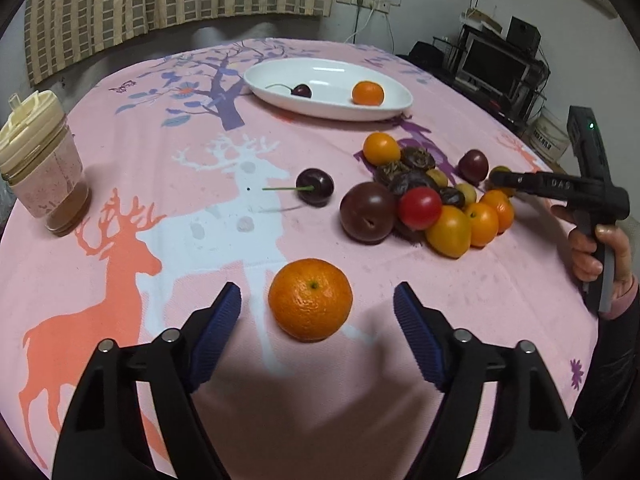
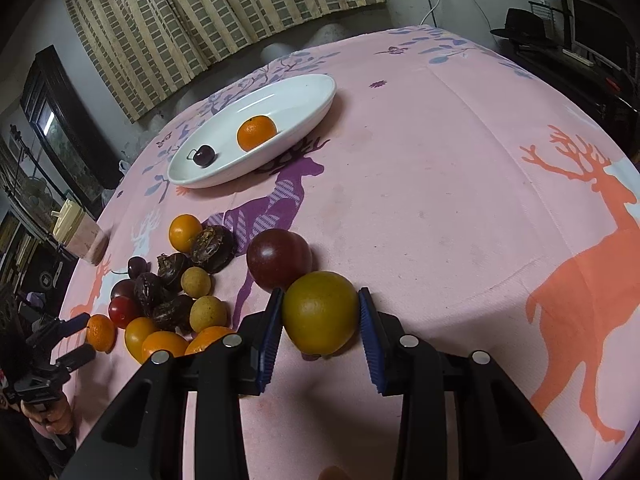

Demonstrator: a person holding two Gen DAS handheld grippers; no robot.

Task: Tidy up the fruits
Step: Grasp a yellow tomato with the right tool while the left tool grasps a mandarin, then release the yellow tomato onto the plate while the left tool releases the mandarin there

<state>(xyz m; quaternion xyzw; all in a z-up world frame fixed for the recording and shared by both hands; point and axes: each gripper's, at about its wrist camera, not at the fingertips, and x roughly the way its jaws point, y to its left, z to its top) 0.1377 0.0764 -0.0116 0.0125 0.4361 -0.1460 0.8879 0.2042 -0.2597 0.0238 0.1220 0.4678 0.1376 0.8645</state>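
Note:
A white oval plate (image 1: 256,80) at the far side holds a cherry (image 1: 301,90) and a small orange (image 1: 367,93); the plate also shows in the right wrist view (image 2: 320,96). My left gripper (image 1: 318,304) is open, its pads on either side of a loose orange (image 1: 310,299) on the cloth. My right gripper (image 2: 321,312) is shut on a yellow-green fruit (image 2: 320,312), next to a dark plum (image 2: 276,258). A pile of mixed fruits (image 1: 436,200) lies on the cloth, with a lone cherry (image 1: 315,186) to its left.
A lidded cup (image 1: 42,168) stands at the table's left edge. The pink deer-print cloth (image 2: 460,200) covers the round table. A curtain hangs behind, and a shelf with a monitor (image 1: 496,66) stands at the right.

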